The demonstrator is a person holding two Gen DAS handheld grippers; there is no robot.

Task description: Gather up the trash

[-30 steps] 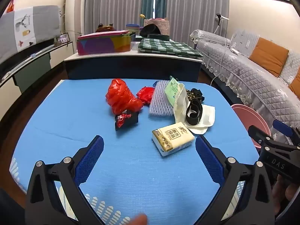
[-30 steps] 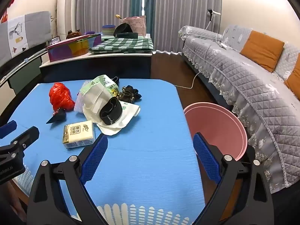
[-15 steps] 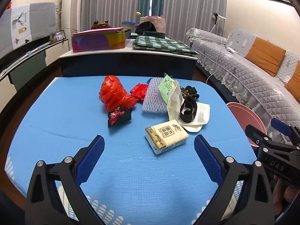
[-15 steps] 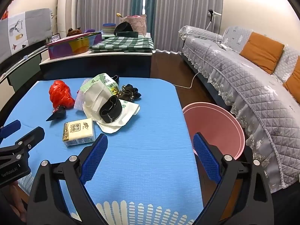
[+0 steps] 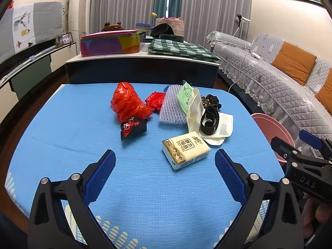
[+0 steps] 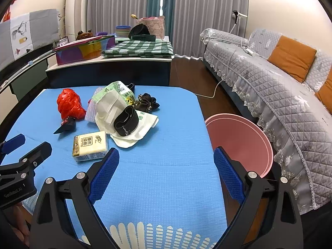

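The left gripper (image 5: pixel 165 166) hangs low over the near part of the desk (image 5: pixel 72 128), which has a blue cover, and its jaws are wide apart with nothing between them. The right gripper (image 6: pixel 166 167) hangs over the near right part of the same desk, and its jaws are wide apart too — nothing in them. The trash lies in a bunch near the middle of the desk. A pack of tissues (image 5: pixel 185 149) lies closest, just past the left gripper's blue pads. Behind it is a white paper bag (image 5: pixel 223 124) with a black band (image 5: pixel 209 120) lying on top. A white foam net (image 5: pixel 171 108) and a green wrapper (image 5: pixel 185 96) lie next to the bag. To the left is a crumpled red plastic bag (image 5: pixel 129 103), and a small red and black wrapper (image 5: pixel 132 126) touches its near side. A smaller red scrap (image 5: pixel 155 100) sits between the red bag and the net. A pink bin (image 6: pixel 240 143) stands on the floor just beside the right edge of the desk — it is open at the top.
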